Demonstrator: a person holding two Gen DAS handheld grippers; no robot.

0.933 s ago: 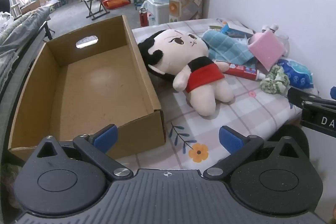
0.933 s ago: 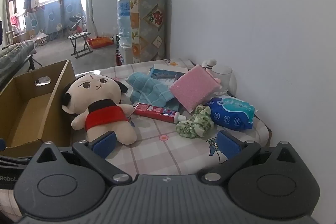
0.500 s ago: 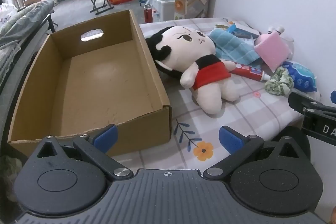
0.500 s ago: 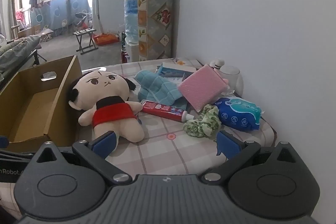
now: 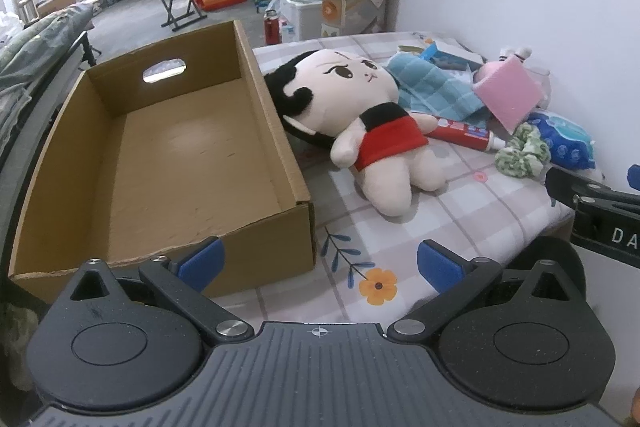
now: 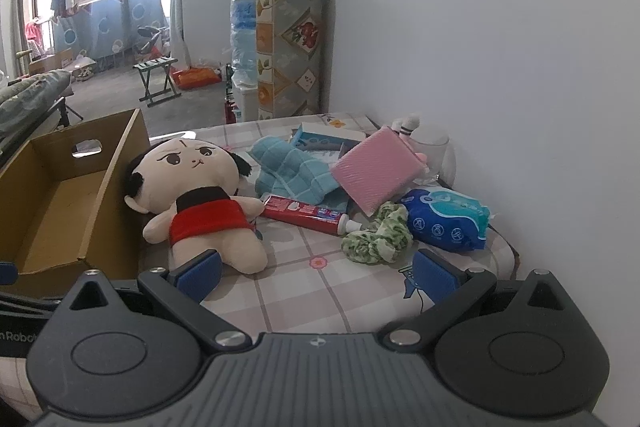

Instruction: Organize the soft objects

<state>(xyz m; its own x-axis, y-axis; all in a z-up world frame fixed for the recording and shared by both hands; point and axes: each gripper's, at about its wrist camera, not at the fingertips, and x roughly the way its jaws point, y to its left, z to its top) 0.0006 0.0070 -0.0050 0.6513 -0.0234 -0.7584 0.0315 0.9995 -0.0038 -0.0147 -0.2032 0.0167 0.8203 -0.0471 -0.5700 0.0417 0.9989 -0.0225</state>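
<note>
A plush doll point(image 5: 372, 131) in a red dress lies on its back on the patterned cloth, against the right wall of an open cardboard box point(image 5: 192, 155). Beyond it lie a blue towel point(image 5: 432, 91), a pink sponge point(image 5: 508, 97) and a green scrunchie point(image 5: 520, 155). My left gripper point(image 5: 320, 261) is open at the box's near right corner, nothing between its pads. My right gripper point(image 6: 316, 273) is open too, short of the doll point(image 6: 200, 203) and the scrunchie point(image 6: 376, 237). The box point(image 6: 60, 195) holds nothing.
A red toothpaste tube point(image 6: 304, 213), a blue wipes pack point(image 6: 448, 223), a glass cup point(image 6: 432, 155) and a small carton lie among the soft things near the white wall. The table edge drops off at the right. The right gripper's finger point(image 5: 592, 199) shows in the left wrist view.
In both views the scene has slid a little to the right, and more of the box's near wall shows on the left. Both grippers stay wide open. No object has moved.
</note>
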